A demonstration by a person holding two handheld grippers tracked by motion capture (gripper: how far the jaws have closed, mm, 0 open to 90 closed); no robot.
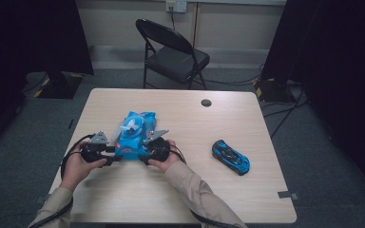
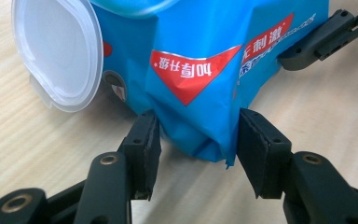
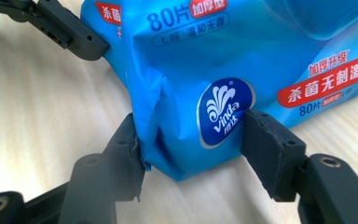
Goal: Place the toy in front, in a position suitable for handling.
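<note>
Left gripper (image 1: 115, 153) clamped on the left corner of a blue pack of wet wipes (image 1: 134, 134), both pads pressed into the crumpled wrapper in the left gripper view (image 2: 193, 133). Right gripper (image 1: 141, 151) clenched on the opposite near corner, one pad against the folded seam and the other beside the round white-and-blue logo in the right gripper view (image 3: 191, 135). Pack (image 3: 242, 60) resting on the wooden table (image 1: 180, 190), left of its middle, between the two hands. White plastic lid (image 2: 53, 51) flipped open on top of the pack (image 2: 200, 70), seen standing up at the upper left in the left gripper view. Blue toy car (image 1: 231, 156) lying on the table well apart to the right. Small dark round spot (image 1: 206, 102) near the far edge. Black folding chair (image 1: 171, 52) standing beyond the table on the grey floor.
</note>
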